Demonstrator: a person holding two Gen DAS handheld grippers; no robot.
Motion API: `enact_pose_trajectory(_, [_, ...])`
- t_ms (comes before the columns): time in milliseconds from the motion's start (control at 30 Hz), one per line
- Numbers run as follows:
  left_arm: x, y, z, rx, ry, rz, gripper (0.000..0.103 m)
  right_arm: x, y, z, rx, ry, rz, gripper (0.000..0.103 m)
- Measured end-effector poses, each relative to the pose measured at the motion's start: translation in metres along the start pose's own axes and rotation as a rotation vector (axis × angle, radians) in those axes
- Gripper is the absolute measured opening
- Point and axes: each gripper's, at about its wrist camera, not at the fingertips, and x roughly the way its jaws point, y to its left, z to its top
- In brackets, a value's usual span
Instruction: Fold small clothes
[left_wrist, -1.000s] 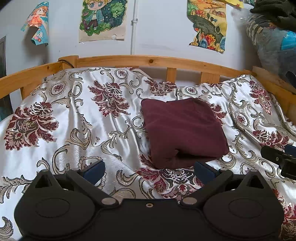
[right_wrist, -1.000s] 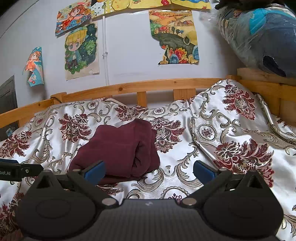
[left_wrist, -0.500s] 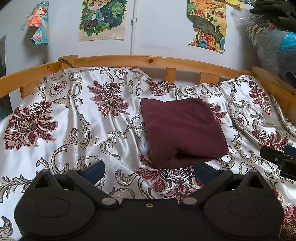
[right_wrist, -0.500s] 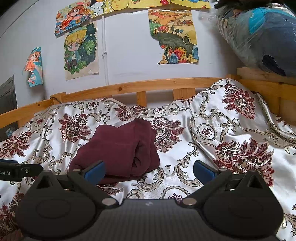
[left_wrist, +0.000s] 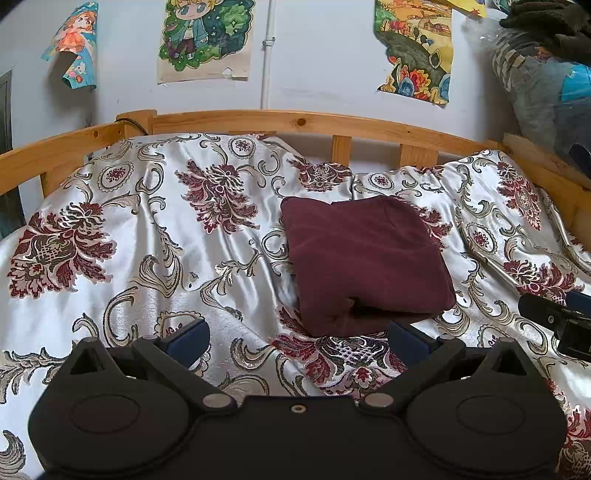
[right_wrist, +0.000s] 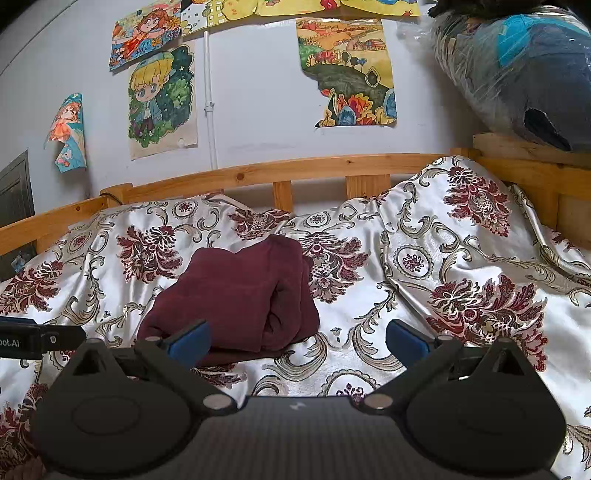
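Observation:
A dark maroon garment (left_wrist: 364, 258) lies folded into a compact bundle on the floral satin bedspread (left_wrist: 147, 258). From the right wrist view the same garment (right_wrist: 236, 295) sits left of centre, its folded layers facing me. My left gripper (left_wrist: 297, 338) hovers open just in front of the bundle's near edge, nothing between its blue pads. My right gripper (right_wrist: 297, 338) is open too, empty, with the garment's near corner beside its left finger (right_wrist: 188, 338). The right gripper's tip (left_wrist: 554, 317) shows at the left view's right edge, and the left gripper's tip (right_wrist: 37, 338) at the right view's left edge.
A wooden bed rail (left_wrist: 295, 123) runs along the back and both sides. Posters (left_wrist: 205, 37) hang on the wall behind. A plastic-wrapped bundle (right_wrist: 517, 66) is stacked at the upper right. The bedspread rises in a crumpled ridge (right_wrist: 461, 221) on the right.

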Motion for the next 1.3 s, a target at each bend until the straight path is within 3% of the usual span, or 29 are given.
enact_pose_trajectory(800, [0.0014, -0.0006, 0.0009, 0.001, 0.025, -0.012, 0.102, 0.0002, 0.0004, 0.0001, 0.000, 0.003, 0.000, 0.103])
enact_pose_trajectory(1300, [0.0028, -0.0025, 0.0017, 0.008, 0.051, 0.031, 0.102, -0.0002, 0.0009, -0.0011, -0.001, 0.005, 0.000, 0.103])
